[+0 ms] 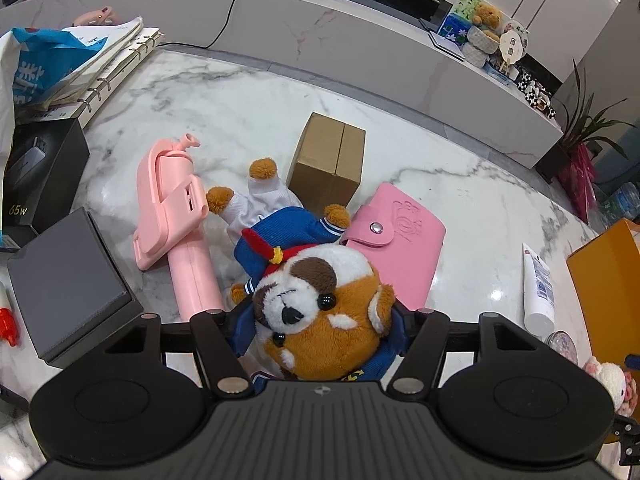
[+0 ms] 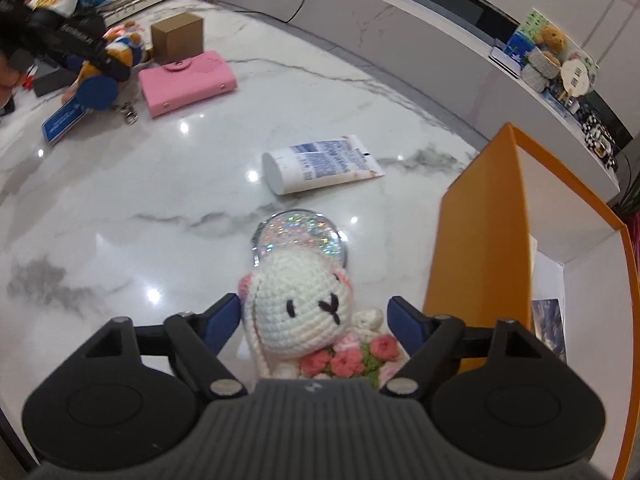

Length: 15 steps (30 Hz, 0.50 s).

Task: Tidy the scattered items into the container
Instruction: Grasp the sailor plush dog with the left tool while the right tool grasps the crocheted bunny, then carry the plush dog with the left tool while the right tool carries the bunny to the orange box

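Observation:
A plush dog [image 1: 316,312] in a blue sailor suit lies on the marble table, its head between the blue pads of my left gripper [image 1: 320,320], which press on both sides of it. In the right wrist view a white crochet bunny [image 2: 300,304] holding pink flowers sits between the fingers of my right gripper [image 2: 314,312]. Those jaws stand wide, with a gap at the bunny's right side. The orange container [image 2: 480,240], white inside, stands open just right of the bunny. A glitter mirror [image 2: 300,232] lies behind the bunny, and a white tube [image 2: 320,168] farther back.
A pink wallet [image 1: 396,248], a brown cardboard box [image 1: 328,160] and a pink folding gadget [image 1: 172,208] lie around the dog. A dark grey box [image 1: 68,284] and a black box [image 1: 40,176] sit at the left, with binders and bags behind. A raised counter curves along the far edge.

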{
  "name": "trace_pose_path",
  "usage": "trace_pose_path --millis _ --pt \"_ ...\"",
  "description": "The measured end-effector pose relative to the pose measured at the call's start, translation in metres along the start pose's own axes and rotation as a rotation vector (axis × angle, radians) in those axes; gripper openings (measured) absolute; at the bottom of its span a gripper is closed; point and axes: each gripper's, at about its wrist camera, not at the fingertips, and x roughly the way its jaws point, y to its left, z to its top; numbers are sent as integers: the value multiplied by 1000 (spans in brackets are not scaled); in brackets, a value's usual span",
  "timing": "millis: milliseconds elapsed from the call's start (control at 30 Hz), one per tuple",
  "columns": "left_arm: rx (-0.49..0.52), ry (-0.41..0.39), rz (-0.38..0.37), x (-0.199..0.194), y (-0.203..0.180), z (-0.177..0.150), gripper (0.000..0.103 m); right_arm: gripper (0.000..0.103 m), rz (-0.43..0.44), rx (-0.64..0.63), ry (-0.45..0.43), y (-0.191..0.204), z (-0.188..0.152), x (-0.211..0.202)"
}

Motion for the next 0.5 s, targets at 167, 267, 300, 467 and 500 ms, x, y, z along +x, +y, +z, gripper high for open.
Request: trace_pose_path --millis 167,267,300,467,500 --pt "11 7 -1 2 -1 -1 73 81 35 -17 77 0 1 28" --pt "10 4 -4 0 -1 0 73 70 42 -17 108 5 1 40" --pt "10 3 -6 -1 -1 0 73 65 48 2 105 4 3 39" --pt "16 1 -10 -4 -1 0 73 58 168 243 25 -25 13 17" --pt "17 0 -10 -4 -1 0 73 58 179 266 14 -28 14 14"
